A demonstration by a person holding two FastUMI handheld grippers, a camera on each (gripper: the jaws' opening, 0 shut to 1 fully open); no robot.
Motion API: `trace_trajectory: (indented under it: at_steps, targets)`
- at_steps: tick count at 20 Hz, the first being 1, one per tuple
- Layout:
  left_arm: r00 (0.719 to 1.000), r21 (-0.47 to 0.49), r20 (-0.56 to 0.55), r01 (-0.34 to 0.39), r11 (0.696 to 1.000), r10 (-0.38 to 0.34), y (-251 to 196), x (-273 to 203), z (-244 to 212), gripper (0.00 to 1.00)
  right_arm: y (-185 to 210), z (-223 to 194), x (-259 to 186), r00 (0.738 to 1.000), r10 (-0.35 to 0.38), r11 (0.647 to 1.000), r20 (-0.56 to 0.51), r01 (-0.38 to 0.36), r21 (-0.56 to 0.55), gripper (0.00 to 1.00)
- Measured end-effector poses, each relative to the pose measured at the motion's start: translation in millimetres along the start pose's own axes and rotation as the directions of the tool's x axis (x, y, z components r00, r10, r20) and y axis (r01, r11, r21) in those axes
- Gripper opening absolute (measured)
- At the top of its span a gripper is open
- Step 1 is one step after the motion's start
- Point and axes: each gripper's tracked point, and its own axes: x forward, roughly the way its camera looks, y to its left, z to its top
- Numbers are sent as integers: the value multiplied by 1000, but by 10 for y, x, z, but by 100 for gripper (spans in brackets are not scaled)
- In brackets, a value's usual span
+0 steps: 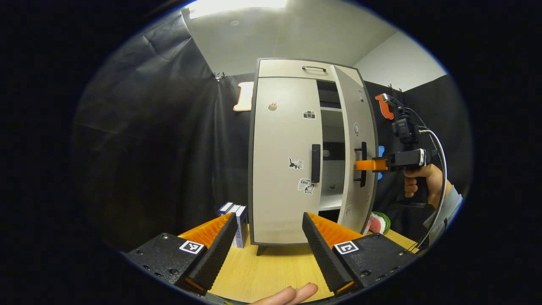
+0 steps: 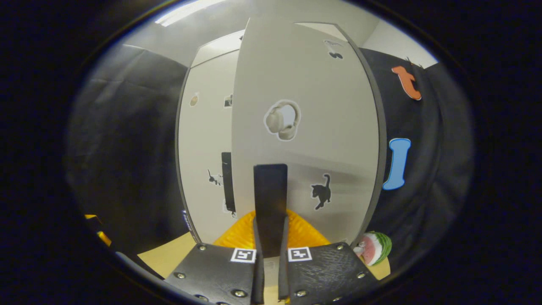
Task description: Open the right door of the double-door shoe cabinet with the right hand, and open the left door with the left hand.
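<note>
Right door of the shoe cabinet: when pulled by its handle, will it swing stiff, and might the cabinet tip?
The right door looks like a rigid flat panel, already ajar, so it probably swings without flexing. The right gripper is clamped on the slim black handle, smooth-looking, so it might slip. The shoe cabinet stands tall on the wooden table; a hard pull could rock it.

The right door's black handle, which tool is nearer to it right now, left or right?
Right. The right tool is clamped on the right door's handle, with that door ajar. The left tool hangs open over the table, apart from the cabinet.
</note>
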Motion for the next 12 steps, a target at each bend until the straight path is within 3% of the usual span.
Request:
trace_trajectory:
  at_steps: [12]
  targets:
    - [998, 27, 1, 61, 998, -61, -455, -55, -28, 92, -277, 9, -327, 999, -36, 999, 24, 36, -2, 13]
